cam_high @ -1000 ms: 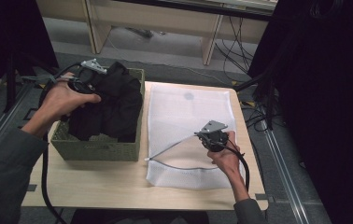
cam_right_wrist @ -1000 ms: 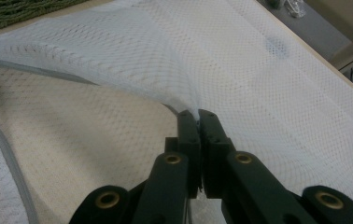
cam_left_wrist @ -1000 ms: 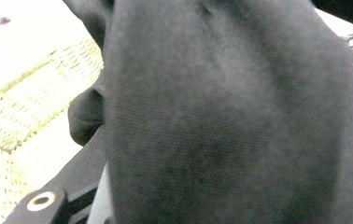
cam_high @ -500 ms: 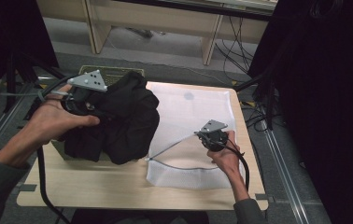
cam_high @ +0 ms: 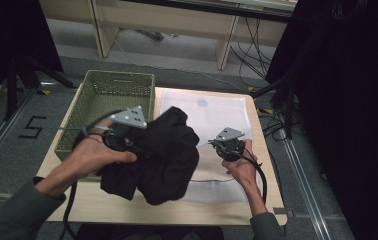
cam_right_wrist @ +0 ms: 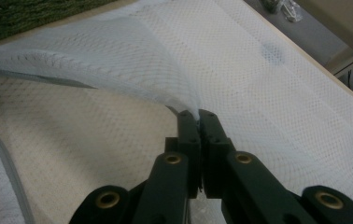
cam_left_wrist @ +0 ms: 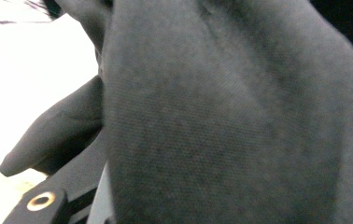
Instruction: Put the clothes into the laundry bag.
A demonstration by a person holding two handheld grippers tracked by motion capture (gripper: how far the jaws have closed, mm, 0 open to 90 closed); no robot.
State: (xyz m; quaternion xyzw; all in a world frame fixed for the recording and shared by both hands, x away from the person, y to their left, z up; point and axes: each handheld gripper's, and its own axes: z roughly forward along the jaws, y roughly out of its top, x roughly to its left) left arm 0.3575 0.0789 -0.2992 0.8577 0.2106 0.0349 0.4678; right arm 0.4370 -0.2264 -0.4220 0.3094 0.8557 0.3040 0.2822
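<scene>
Pinching the white mesh bag point(cam_high: 212, 120) edge, the right gripper point(cam_right_wrist: 197, 116) could lose it, closing the opening while the left gripper point(cam_high: 127, 142) holds the black garment point(cam_high: 162, 155).

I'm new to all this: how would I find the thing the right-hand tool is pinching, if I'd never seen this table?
Start at the wooden table, right of the green basket. A flat white mesh bag lies there, and the right tool pinches its upper layer, lifting the mouth open. It is pale and see-through, unlike the bulky black garment beside it.
</scene>
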